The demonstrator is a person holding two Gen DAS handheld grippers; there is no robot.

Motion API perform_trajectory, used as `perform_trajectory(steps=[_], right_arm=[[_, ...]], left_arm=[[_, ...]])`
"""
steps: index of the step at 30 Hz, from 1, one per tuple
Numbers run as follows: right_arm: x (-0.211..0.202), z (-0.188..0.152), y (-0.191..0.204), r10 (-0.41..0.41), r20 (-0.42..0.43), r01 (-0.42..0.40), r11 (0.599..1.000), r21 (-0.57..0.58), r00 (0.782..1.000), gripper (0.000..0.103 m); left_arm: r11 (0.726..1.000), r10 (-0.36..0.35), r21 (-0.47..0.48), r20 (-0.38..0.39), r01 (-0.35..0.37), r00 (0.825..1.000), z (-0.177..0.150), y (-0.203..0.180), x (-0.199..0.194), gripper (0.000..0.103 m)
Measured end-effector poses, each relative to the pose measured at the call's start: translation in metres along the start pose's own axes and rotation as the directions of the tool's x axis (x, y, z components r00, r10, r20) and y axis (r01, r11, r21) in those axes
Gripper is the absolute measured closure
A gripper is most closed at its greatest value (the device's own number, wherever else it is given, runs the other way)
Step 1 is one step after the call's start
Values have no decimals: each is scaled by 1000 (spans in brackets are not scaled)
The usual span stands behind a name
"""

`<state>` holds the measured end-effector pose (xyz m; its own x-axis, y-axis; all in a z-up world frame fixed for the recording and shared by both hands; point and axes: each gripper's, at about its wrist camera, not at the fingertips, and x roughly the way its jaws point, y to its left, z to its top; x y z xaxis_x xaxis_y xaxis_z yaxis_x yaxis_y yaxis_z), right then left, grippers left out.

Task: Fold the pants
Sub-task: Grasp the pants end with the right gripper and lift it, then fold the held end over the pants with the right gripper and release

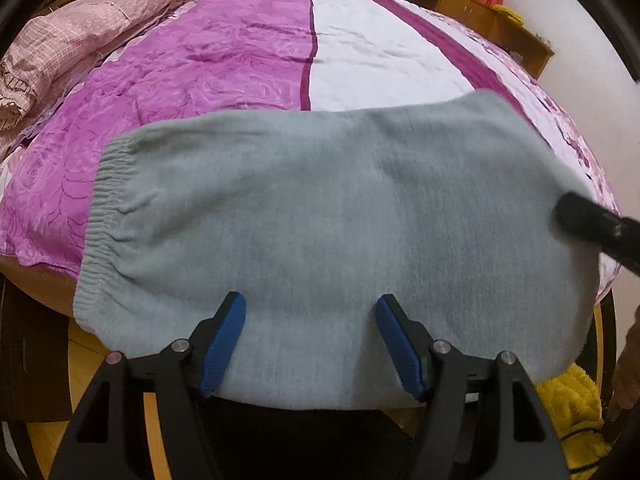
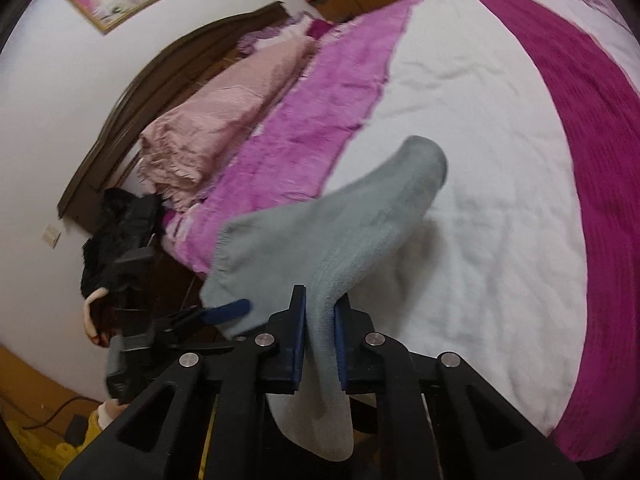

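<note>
Left wrist view: the grey knit pants [image 1: 328, 216] lie across the near edge of the bed [image 1: 224, 60]; the left gripper [image 1: 310, 320] stands wide above them, pinching nothing. Right wrist view: the right gripper [image 2: 320, 320] is clamped on a raised edge of the pants [image 2: 320, 236], which droop, soft and light, so hems or corners look the best hold

Bed [image 1: 248, 64], grey pants [image 1: 320, 208] (pink quilt [image 1: 80, 32])

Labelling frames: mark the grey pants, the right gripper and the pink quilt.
grey pants [image 1: 320, 208]: left wrist view, middle of fabric.
right gripper [image 2: 320, 312]: right wrist view, between fingertips.
pink quilt [image 2: 224, 120]: right wrist view, top surface.
</note>
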<state>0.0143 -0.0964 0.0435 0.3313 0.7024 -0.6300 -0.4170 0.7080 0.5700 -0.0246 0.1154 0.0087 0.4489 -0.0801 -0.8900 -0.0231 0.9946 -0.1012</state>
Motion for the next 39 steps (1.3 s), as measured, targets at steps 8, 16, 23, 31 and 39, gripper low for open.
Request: perform_trajectory(steps=[8,16,23,31,39], right_arm=[[0,13,27,32,-2,-32,996,-84,999,98],[10,28,58,100,-13,-101,986,-130,995,99],[21,33,82,138,-23,-140,975,-172,990,99],[37,38,102,184,-62,-192,966,-173,981,99],[80,46,129,212,-126,-231,959,-162,969,99]], left_arm=[[999,12,-35,57,-10,998,7,18,-27,32],[994,79,-86,93,-71,993,15,50,-52,32],[985,118,-137,96,-105,988,13,76,-60,32],[982,149,-135,103,-135,983,19,94,-67,32],[974,175,-162,107,-156,979,21,124,-71,32]])
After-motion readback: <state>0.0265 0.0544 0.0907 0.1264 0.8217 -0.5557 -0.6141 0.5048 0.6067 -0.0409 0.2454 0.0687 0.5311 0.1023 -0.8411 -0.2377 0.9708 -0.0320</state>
